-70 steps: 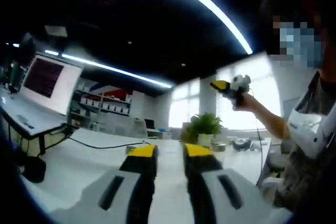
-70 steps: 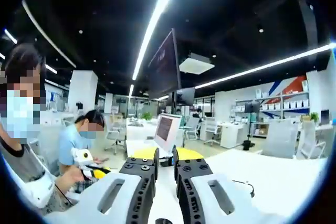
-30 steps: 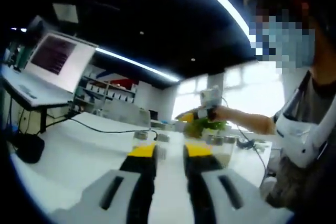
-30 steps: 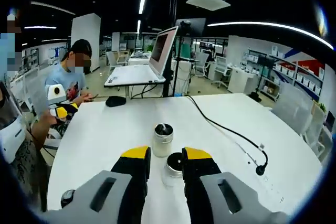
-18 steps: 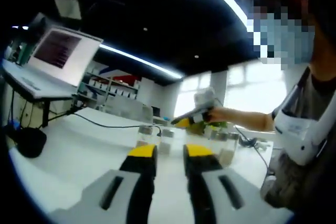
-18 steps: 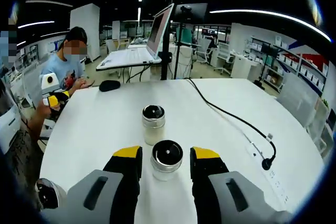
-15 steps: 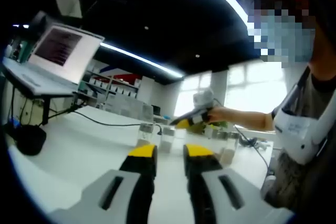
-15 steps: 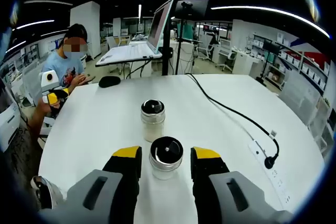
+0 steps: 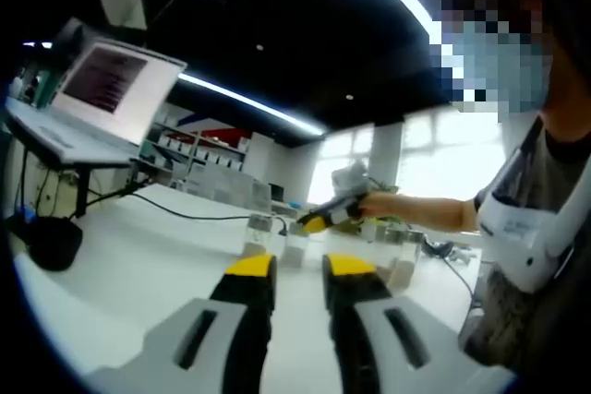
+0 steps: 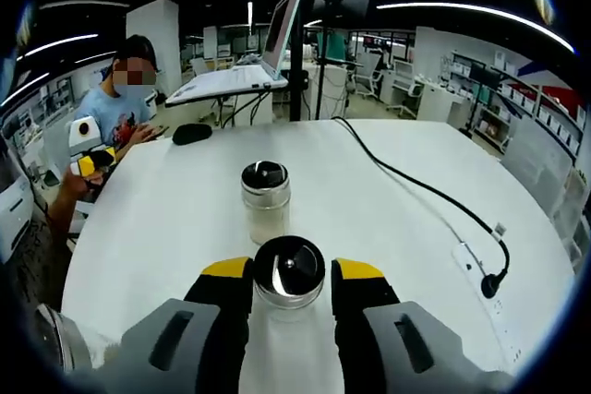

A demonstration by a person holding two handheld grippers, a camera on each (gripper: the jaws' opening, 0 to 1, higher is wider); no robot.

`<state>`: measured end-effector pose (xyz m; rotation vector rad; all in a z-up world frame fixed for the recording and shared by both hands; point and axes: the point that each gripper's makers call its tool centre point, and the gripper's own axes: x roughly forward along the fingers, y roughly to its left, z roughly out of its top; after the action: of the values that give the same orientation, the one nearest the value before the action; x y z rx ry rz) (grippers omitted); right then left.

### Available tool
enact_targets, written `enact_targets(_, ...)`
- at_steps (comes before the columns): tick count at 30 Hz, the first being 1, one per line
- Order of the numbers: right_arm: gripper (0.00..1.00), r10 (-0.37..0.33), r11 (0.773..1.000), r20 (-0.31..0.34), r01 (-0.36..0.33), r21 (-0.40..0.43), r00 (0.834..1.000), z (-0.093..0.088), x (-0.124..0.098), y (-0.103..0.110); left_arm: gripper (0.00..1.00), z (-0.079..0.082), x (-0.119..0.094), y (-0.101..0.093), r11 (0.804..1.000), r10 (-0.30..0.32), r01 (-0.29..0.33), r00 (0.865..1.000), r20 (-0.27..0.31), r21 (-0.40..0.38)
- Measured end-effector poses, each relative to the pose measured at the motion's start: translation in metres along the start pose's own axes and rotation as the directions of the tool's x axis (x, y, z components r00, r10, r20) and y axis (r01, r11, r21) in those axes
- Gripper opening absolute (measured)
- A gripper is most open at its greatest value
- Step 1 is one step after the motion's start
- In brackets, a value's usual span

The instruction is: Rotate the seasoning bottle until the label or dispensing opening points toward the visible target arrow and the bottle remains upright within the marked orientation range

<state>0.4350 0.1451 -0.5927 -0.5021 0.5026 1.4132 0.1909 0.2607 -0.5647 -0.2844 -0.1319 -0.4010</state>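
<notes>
Since before, we've brought our right tool (image 10: 289,276), jaws apart, around the near seasoning bottle (image 10: 288,274); closing off-centre could tip it.

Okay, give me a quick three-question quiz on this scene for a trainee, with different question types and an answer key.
1. True or false: the nearer seasoning bottle sits between the right gripper jaws.
2. Multiple choice: what lies on the white table to the right of the bottles in the right gripper view? A) a black cable B) a plate C) a book
3. Fill in: the farther seasoning bottle stands ____ on the table.

Key: 1 true; 2 A; 3 upright
</notes>
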Motion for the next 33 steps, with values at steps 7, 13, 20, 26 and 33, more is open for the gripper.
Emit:
enact_targets(7,0.30,-0.002,1.000,0.000,0.002,-0.018,1.000,0.000,-0.001,0.002,0.21,-0.001,0.001,0.000,1.000,0.002,-0.002,1.000,-0.003,0.002)
enact_targets(13,0.30,-0.016,0.999,-0.010,0.016,-0.029,1.000,0.001,-0.003,0.004,0.21,0.000,0.002,-0.001,1.000,0.000,0.000,1.000,-0.008,0.006)
enact_targets(20,0.29,-0.028,0.999,0.011,0.029,-0.037,1.000,0.014,-0.016,0.016,0.21,0.003,0.002,-0.004,1.000,-0.004,0.004,1.000,-0.004,0.010)
enact_targets(26,0.29,-0.032,0.998,0.041,0.034,-0.049,0.999,0.030,-0.032,0.032,0.21,0.006,0.003,-0.010,1.000,-0.013,0.013,1.000,0.003,0.013)
enact_targets(33,0.29,-0.016,0.994,0.103,0.027,-0.109,0.995,0.052,-0.050,0.068,0.21,0.006,0.006,-0.016,1.000,-0.027,0.027,1.000,0.017,-0.001)
